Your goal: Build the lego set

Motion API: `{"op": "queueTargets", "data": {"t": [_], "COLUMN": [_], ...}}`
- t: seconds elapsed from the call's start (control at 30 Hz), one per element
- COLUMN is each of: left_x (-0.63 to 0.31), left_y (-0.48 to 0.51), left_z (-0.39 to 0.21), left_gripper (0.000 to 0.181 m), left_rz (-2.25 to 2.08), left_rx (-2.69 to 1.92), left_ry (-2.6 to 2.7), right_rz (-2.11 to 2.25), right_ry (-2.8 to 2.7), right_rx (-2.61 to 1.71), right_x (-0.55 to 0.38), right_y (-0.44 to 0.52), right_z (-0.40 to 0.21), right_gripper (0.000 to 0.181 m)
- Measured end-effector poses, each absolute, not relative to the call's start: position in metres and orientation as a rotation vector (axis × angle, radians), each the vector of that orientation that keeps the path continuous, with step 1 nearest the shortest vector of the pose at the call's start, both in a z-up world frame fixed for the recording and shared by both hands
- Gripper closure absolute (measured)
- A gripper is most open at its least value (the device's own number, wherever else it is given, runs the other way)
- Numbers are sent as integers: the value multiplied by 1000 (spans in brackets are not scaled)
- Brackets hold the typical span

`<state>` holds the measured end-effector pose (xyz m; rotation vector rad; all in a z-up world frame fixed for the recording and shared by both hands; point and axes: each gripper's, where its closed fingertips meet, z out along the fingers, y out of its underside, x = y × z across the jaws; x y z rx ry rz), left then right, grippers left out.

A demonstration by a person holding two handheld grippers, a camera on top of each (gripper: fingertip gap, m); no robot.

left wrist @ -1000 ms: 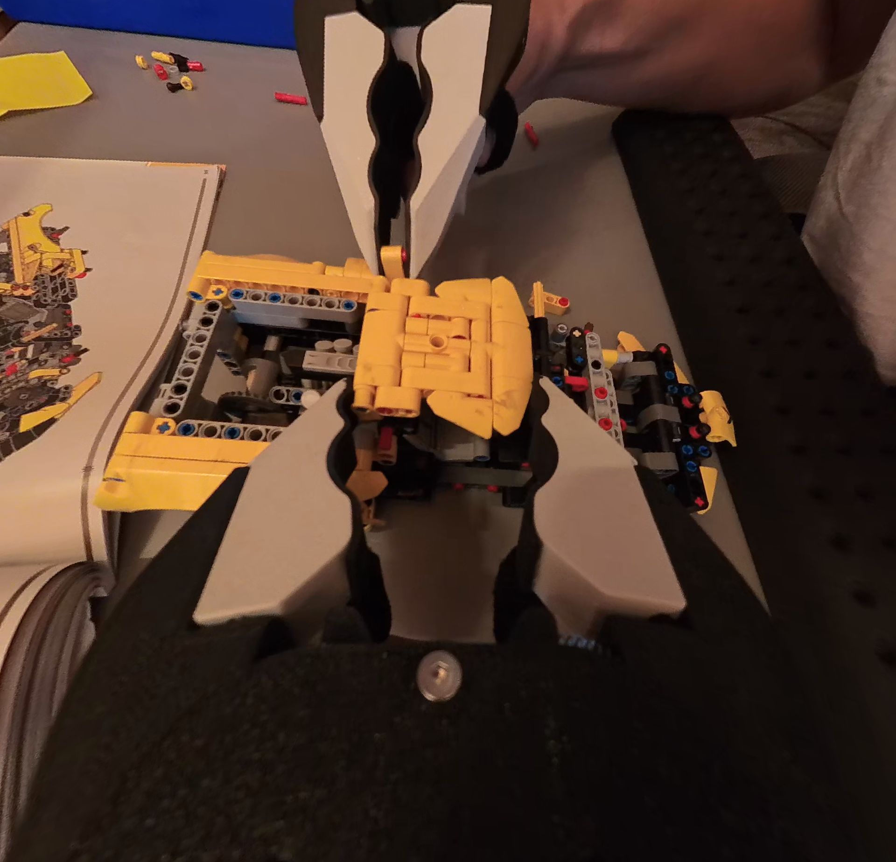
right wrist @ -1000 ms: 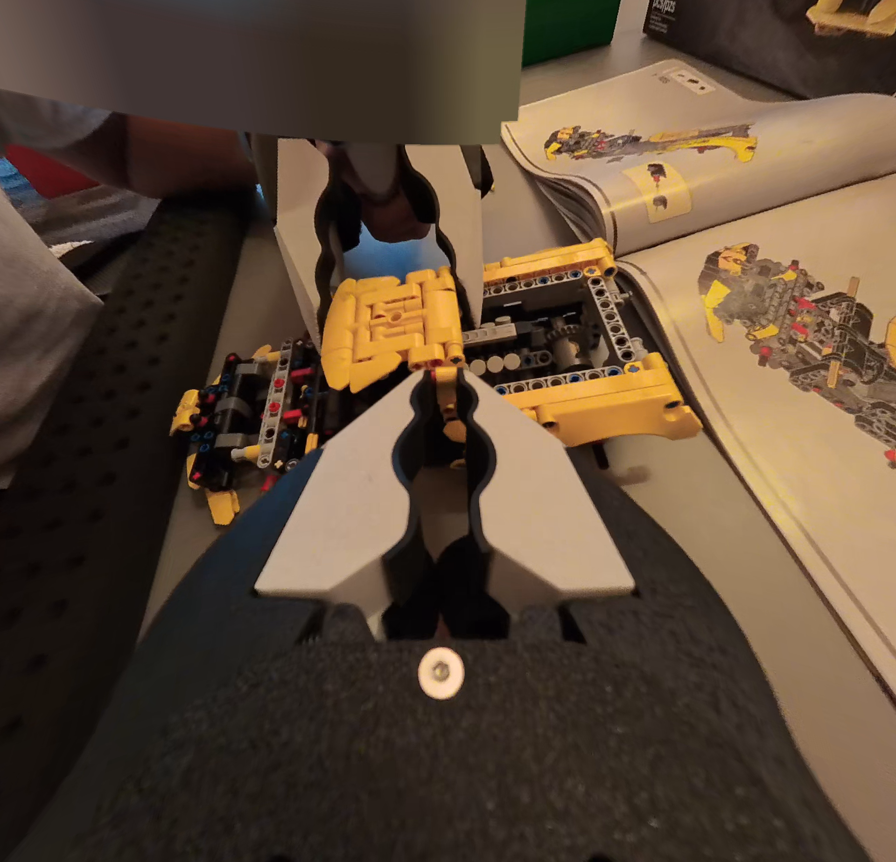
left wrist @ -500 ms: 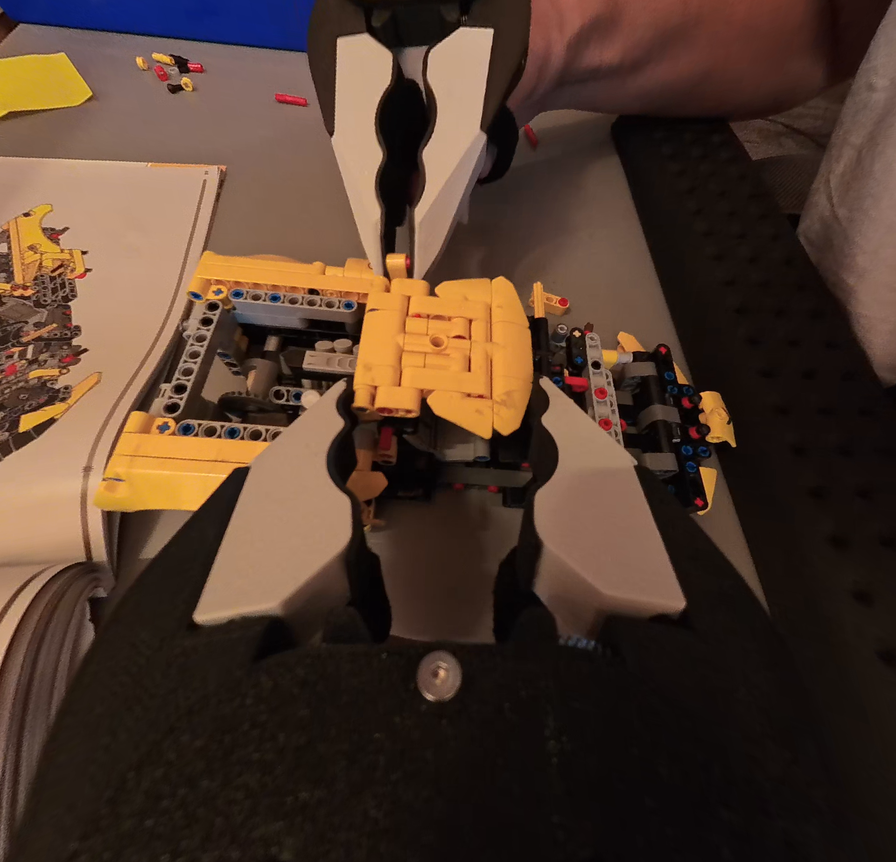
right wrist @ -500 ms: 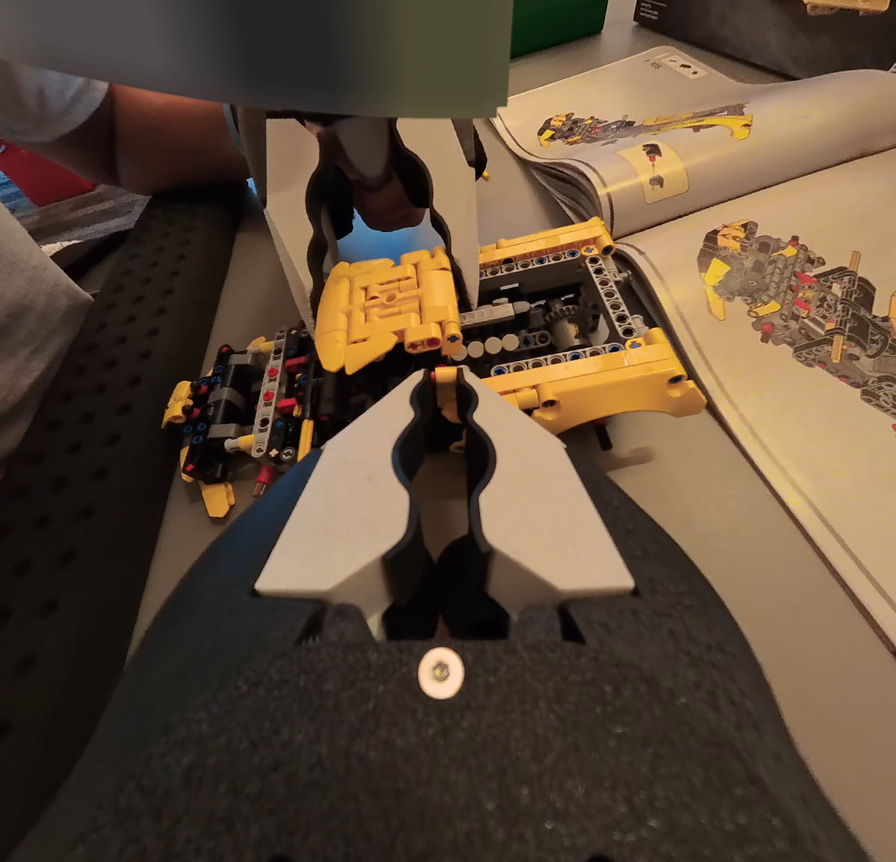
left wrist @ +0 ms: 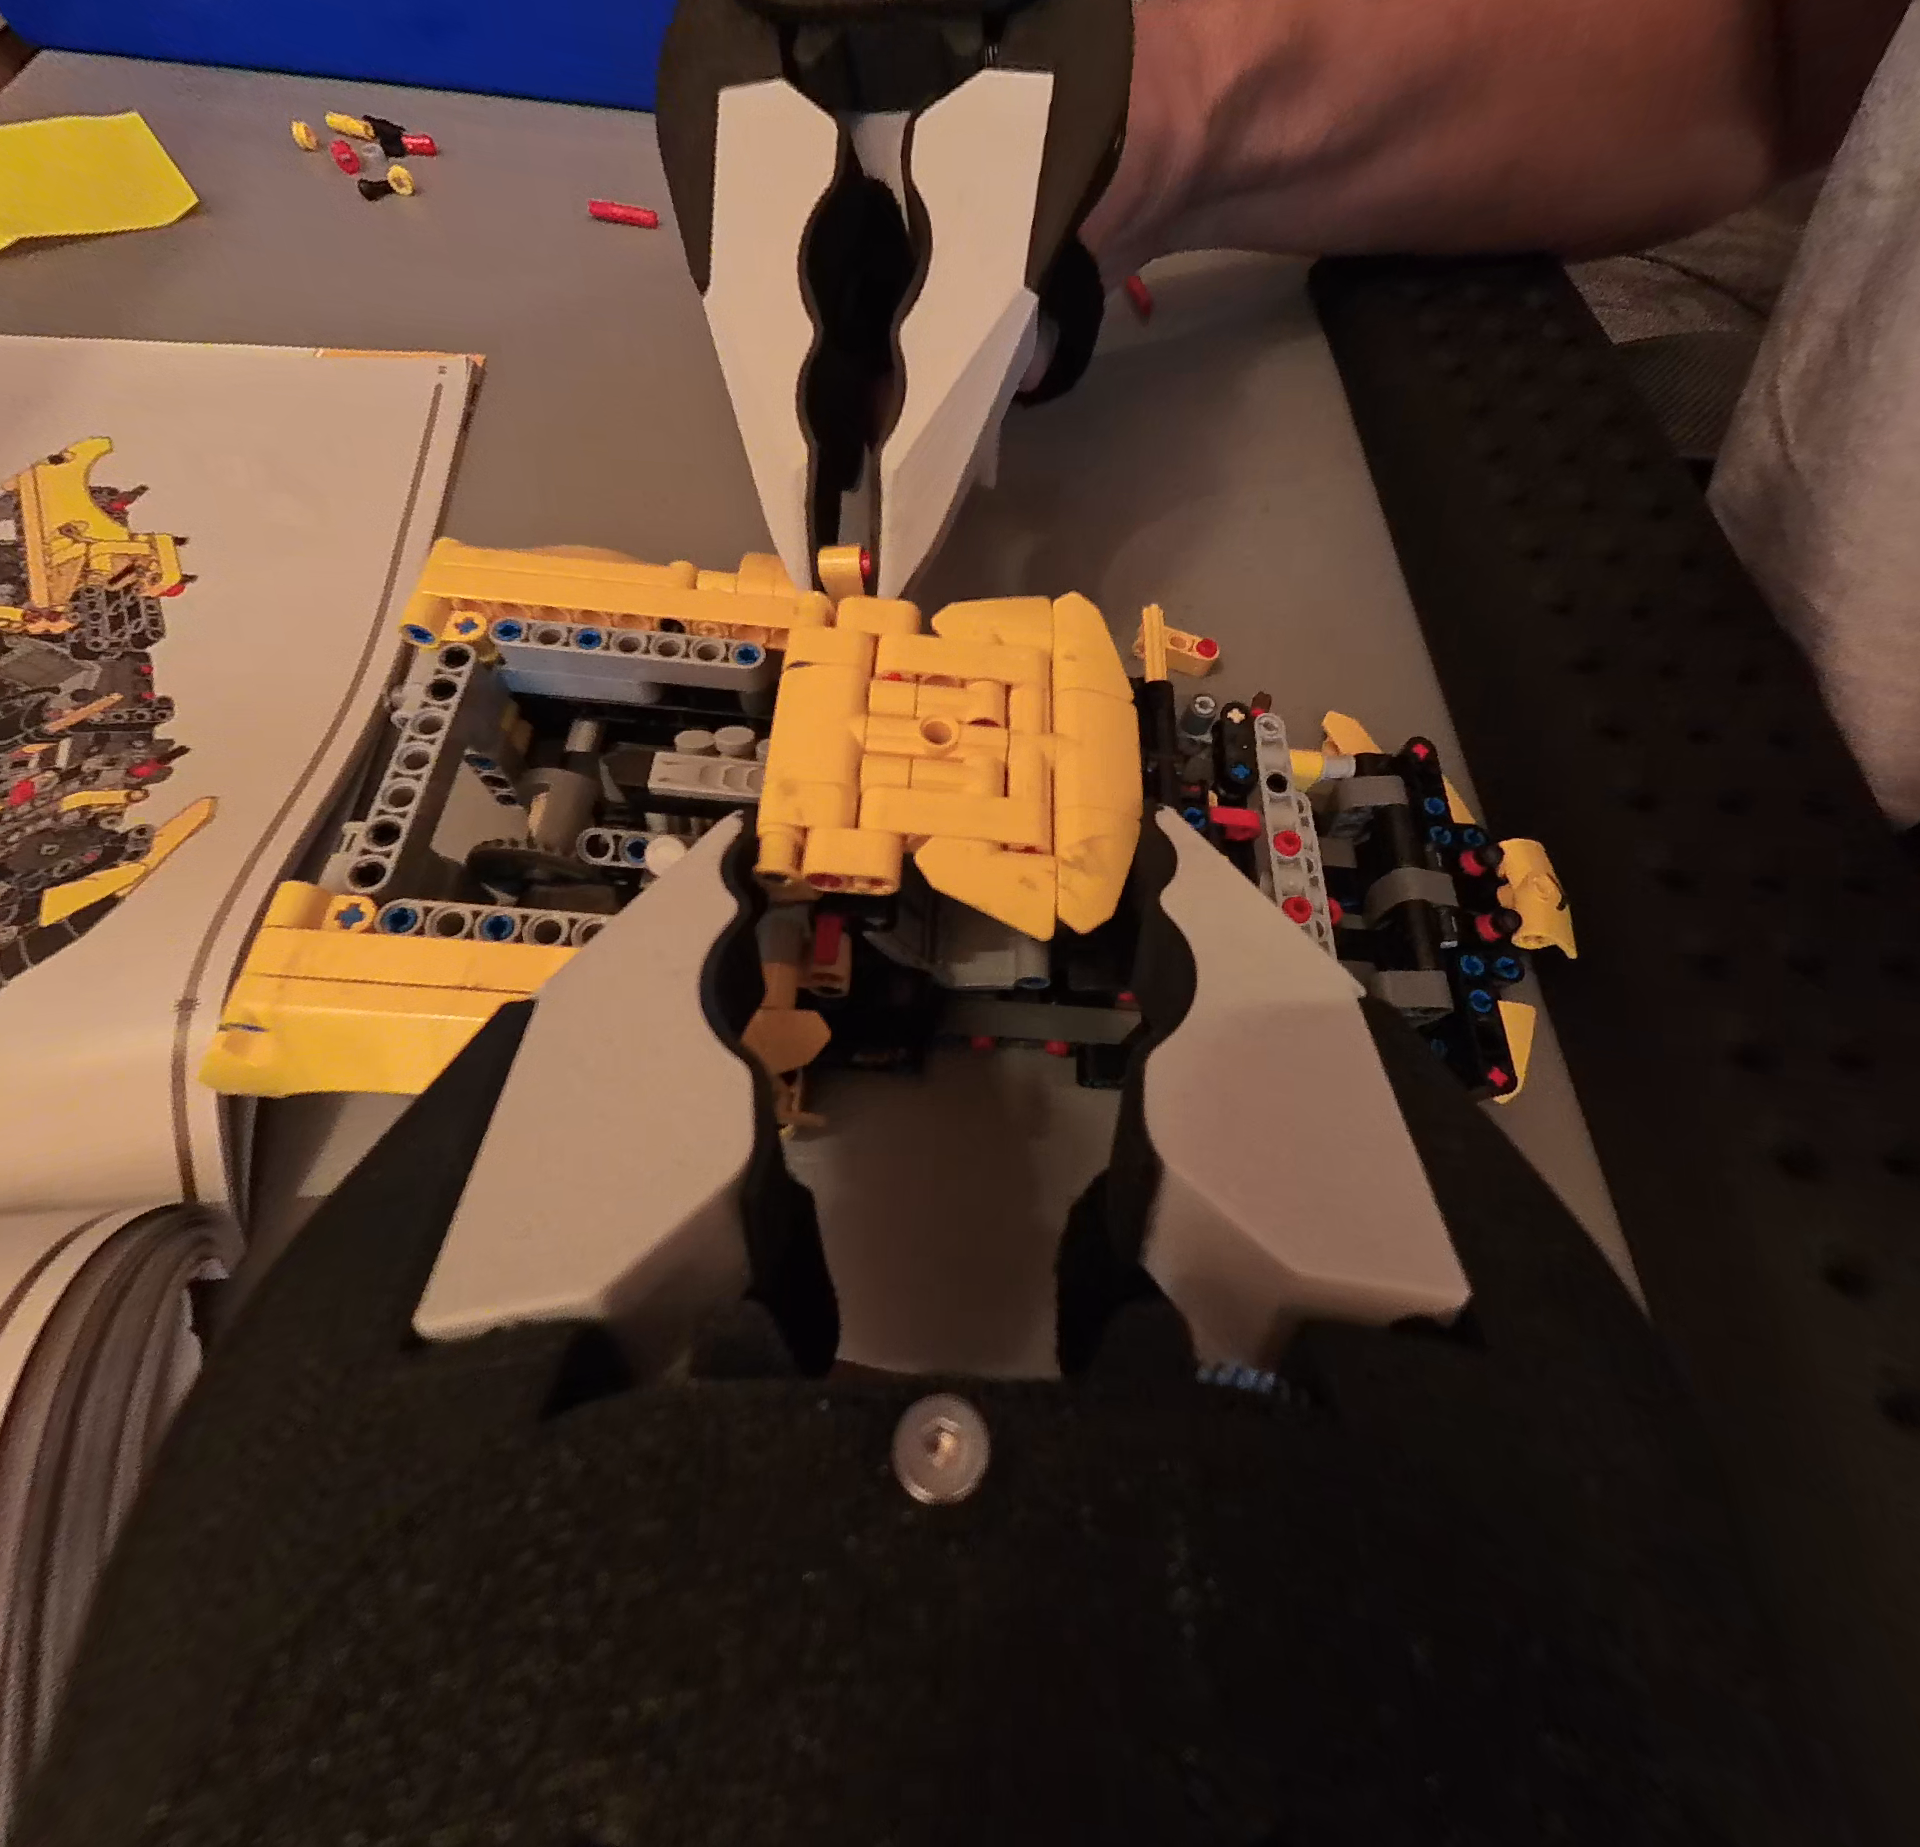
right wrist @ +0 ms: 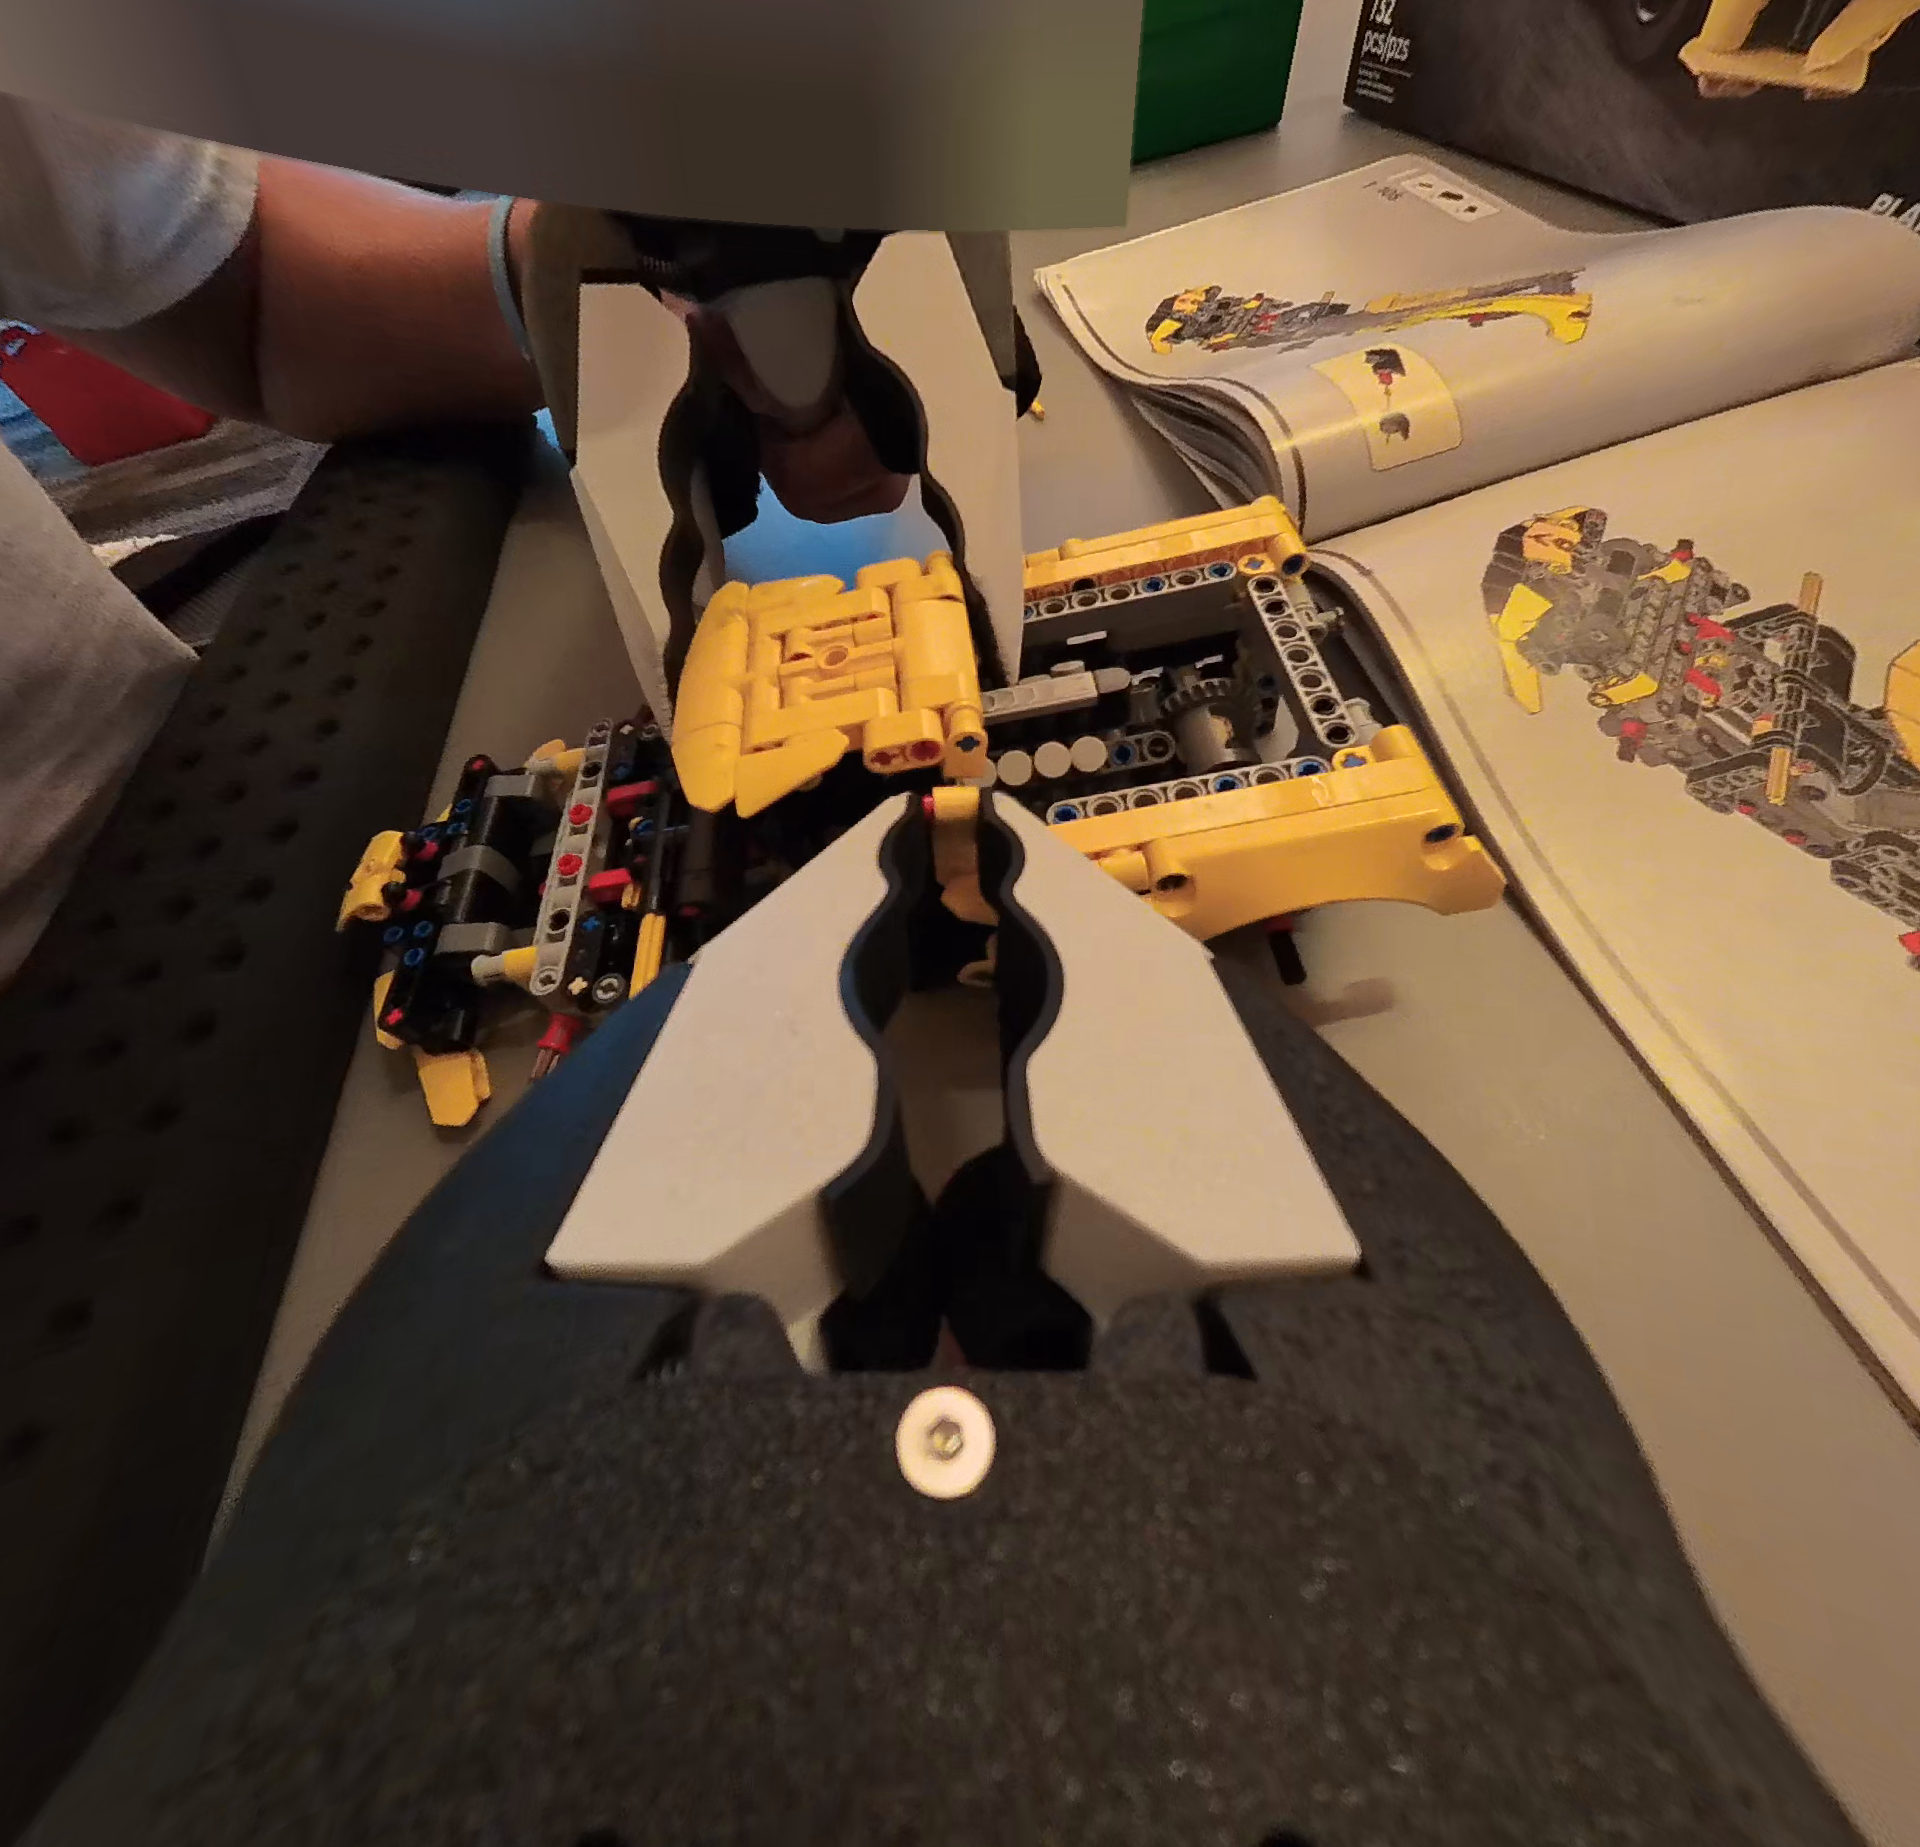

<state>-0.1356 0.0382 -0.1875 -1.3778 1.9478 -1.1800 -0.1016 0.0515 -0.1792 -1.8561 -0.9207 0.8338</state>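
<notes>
Yellow lego model (left wrist: 935, 758) sits mid-frame on the grey table (left wrist: 582, 363). Left gripper (left wrist: 951, 841), jaws spread wide, straddles its yellow roof; right gripper (right wrist: 951, 810) reaches level, pinching a small yellow piece (right wrist: 956, 831). Printed box (right wrist: 1662, 52) upper right.

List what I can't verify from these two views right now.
- Left wrist view: the model under the left gripper fingers.
- Right wrist view: whether the small yellow piece in the right gripper is seated; the fingers hide it.
- Instruction booklet: cut off by the edge.
</notes>
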Motion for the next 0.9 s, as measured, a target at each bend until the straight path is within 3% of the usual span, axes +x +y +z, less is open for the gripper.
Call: {"op": "queueTargets", "data": {"t": [0.9], "left_x": [-135], "left_y": [39], "left_z": [-187], "left_gripper": [109], "left_rz": [-1179], "left_rx": [-1379], "left_ry": [1938], "right_rz": [1033], "right_ry": [-759], "right_rx": [-1889], "right_x": [-104], "right_y": [53], "right_z": [-176], "right_gripper": [173]}}
